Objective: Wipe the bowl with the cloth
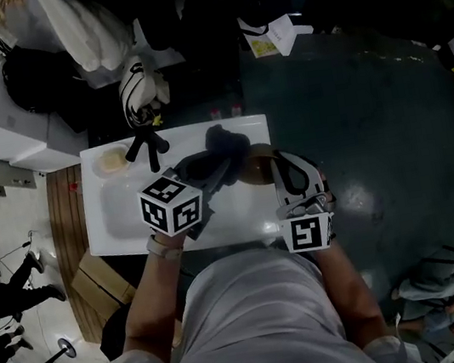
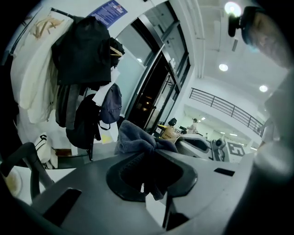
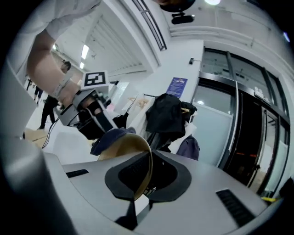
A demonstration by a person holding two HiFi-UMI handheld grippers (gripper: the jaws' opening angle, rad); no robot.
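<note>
In the head view, both grippers are held over the white table (image 1: 118, 225). My left gripper (image 1: 211, 173) is shut on a dark grey-blue cloth (image 1: 223, 147), which bunches out past its jaws (image 2: 138, 140). My right gripper (image 1: 275, 175) is shut on the rim of a tan bowl (image 1: 255, 169), which it holds tilted on edge. In the right gripper view the bowl (image 3: 131, 151) has its rim pinched between the jaws, and the cloth (image 3: 112, 137) lies against the bowl's far side, with the left gripper (image 3: 92, 117) behind it.
A small black tripod (image 1: 149, 146) and a small dish with something pale in it (image 1: 112, 161) stand at the table's far left corner. A white-and-black bag (image 1: 140, 92) and hanging coats (image 2: 82, 50) lie beyond the table. People stand at the left.
</note>
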